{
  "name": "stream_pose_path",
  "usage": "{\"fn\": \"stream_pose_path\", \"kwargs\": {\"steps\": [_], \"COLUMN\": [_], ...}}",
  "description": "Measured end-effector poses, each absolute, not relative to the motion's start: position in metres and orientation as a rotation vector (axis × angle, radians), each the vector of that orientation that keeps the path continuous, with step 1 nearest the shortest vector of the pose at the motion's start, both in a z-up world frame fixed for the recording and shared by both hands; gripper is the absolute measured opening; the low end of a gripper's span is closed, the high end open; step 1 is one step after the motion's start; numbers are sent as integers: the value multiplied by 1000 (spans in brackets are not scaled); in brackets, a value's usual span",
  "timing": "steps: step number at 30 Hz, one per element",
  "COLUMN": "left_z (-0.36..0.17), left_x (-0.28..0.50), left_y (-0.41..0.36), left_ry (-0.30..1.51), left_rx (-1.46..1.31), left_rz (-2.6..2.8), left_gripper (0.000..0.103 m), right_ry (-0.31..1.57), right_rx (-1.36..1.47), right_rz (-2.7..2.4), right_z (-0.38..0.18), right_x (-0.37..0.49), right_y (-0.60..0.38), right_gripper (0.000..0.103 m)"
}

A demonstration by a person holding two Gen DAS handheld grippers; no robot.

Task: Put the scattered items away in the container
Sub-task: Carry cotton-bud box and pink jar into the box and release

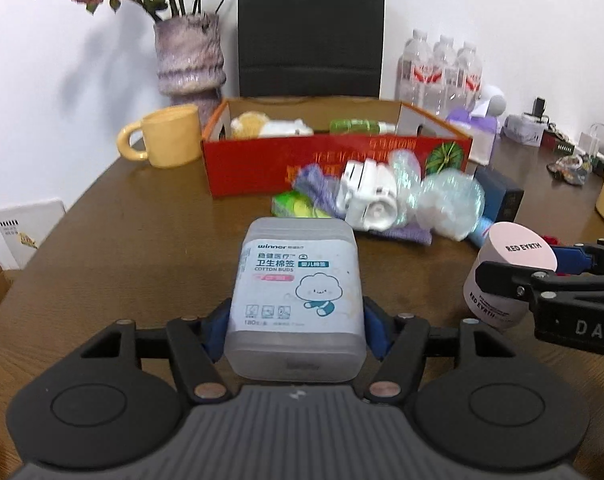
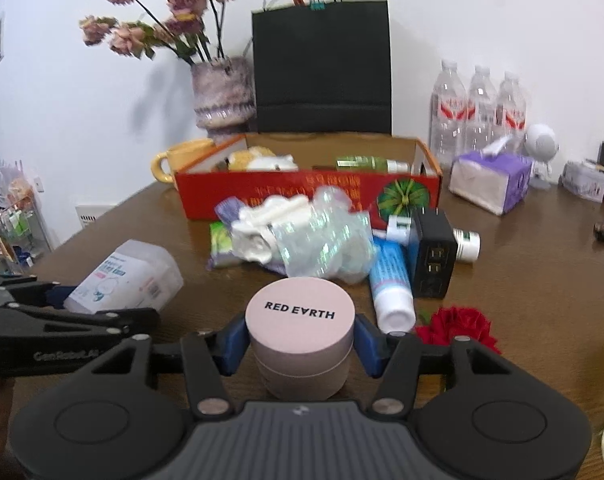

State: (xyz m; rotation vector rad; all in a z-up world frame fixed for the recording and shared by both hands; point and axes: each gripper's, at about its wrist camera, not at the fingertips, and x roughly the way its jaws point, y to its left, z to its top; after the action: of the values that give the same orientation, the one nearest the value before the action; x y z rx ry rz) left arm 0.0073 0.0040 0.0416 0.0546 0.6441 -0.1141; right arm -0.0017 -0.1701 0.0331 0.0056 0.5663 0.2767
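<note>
A translucent cotton buds box (image 1: 298,280) sits between the blue pads of my left gripper (image 1: 296,320), which is shut on its sides just above the brown table. My right gripper (image 2: 300,340) is shut on a pink jar (image 2: 300,312) marked RED EARTH, to the right of the left gripper. The red cardboard container (image 1: 262,160) stands further back with a plush toy (image 2: 262,160) and a green bottle (image 2: 365,163) inside. Before it lies a pile: a white gadget (image 1: 367,196), a bubble-wrap bag (image 2: 325,240), a purple cloth and a green packet (image 1: 292,206).
A blue-white tube (image 2: 391,280), a black charger (image 2: 431,258) and a red rose (image 2: 457,326) lie right of the pile. A yellow mug (image 1: 170,136), a vase (image 1: 190,60), a black paper bag (image 1: 309,32), water bottles (image 2: 477,112) and a purple tissue box (image 2: 489,180) ring the container.
</note>
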Motion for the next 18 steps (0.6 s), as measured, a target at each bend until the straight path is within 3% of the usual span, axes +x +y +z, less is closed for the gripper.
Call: {"fn": "stream_pose_path", "kwargs": {"steps": [5, 11, 18], "left_z": [67, 121, 105], "left_x": [32, 131, 285], "left_y": [-3, -6, -19], "left_ry": [602, 581, 777], "left_rx": [54, -19, -125], "left_rz": [-132, -172, -199], "left_gripper": [66, 65, 65], "right_ry": [512, 473, 588], "right_rx": [25, 82, 204], "right_rz": [274, 225, 149], "right_z": [66, 111, 128], "right_x": [7, 78, 213], "right_y": [-173, -184, -208], "right_gripper": [54, 54, 54]}}
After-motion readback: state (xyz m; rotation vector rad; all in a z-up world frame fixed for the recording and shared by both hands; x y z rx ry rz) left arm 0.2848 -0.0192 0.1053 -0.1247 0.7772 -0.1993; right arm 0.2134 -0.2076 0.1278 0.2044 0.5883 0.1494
